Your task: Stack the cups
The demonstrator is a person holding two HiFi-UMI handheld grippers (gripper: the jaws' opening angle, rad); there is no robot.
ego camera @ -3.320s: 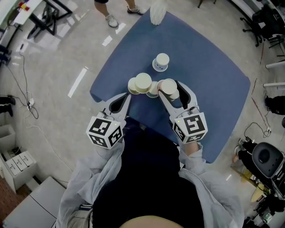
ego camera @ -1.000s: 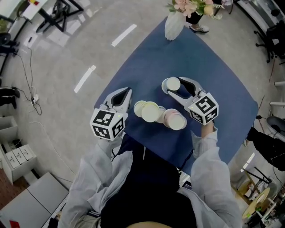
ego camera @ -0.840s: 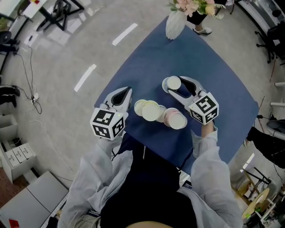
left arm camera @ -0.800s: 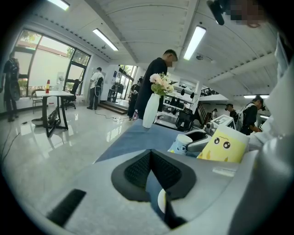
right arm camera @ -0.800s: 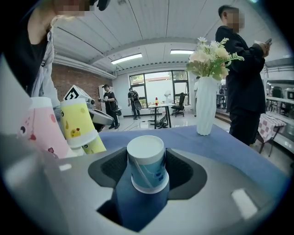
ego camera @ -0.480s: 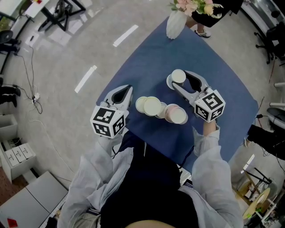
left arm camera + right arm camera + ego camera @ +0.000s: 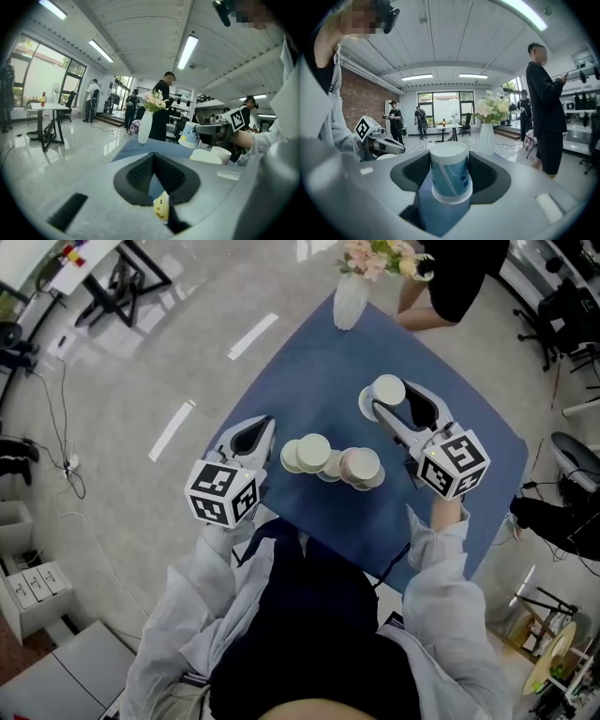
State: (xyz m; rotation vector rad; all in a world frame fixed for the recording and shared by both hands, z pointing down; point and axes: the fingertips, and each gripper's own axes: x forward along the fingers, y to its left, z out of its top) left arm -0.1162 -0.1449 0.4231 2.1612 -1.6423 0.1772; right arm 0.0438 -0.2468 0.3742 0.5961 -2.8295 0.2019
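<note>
Cup [image 7: 449,174], blue and upside down, is clamped in the right tongs [image 7: 390,397]; its print shows only in the right gripper view. Overhead, other cups [image 7: 312,451] cluster on the blue surface [image 7: 319,362]. Left tongs [image 7: 258,427], closed and empty, hover nearly level beside them.

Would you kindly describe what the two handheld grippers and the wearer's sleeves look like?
Both the left gripper and right gripper are light grey shells with black ribbed pads. Each carries a white cube with black square markers. The sleeves are pale grey.
</note>
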